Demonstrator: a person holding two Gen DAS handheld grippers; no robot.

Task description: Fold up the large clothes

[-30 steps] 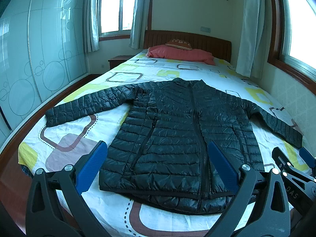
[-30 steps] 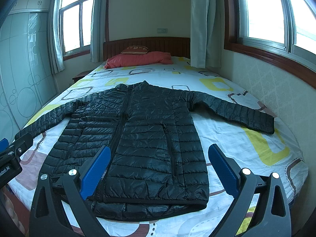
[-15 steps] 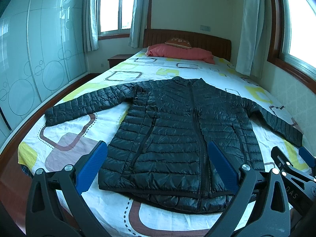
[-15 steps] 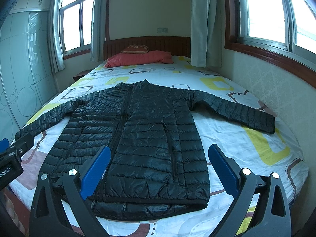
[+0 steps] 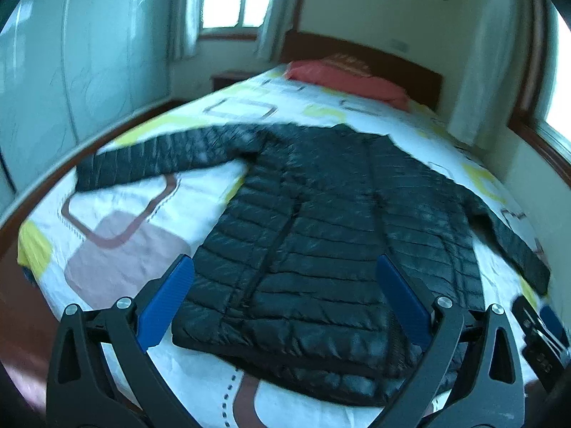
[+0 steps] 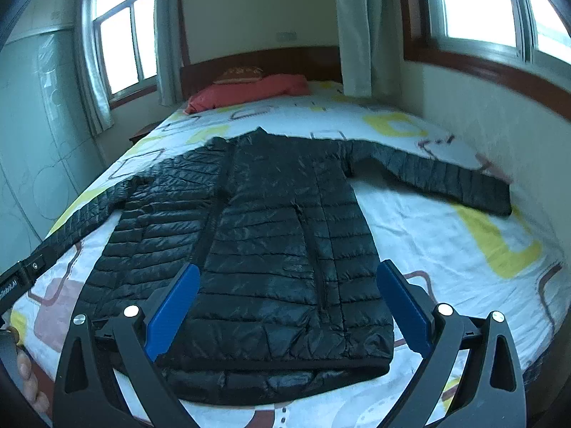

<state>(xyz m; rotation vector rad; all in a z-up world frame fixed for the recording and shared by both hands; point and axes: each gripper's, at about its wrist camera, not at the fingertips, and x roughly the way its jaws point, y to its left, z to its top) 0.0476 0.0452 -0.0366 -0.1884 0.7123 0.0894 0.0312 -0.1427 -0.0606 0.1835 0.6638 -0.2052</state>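
Note:
A black quilted puffer jacket (image 5: 321, 242) lies flat and face up on the bed, zipped, both sleeves spread out to the sides; it also shows in the right wrist view (image 6: 271, 249). My left gripper (image 5: 285, 306) is open and empty, held above the jacket's hem near the foot of the bed. My right gripper (image 6: 285, 310) is open and empty, also above the hem. The left sleeve cuff (image 5: 96, 174) lies near the bed's left edge, the right sleeve cuff (image 6: 492, 196) near the wall.
The bed has a white sheet (image 6: 446, 249) with yellow and brown shapes, a red pillow (image 6: 249, 89) and a wooden headboard (image 5: 392, 67). A wall runs close along the bed's right side (image 6: 499, 125). A glass wardrobe (image 5: 53, 89) stands on the left.
Both grippers have moved and tilted, the left view swinging left and the right view swinging right, with motion blur. Both stay open. The jacket has not moved.

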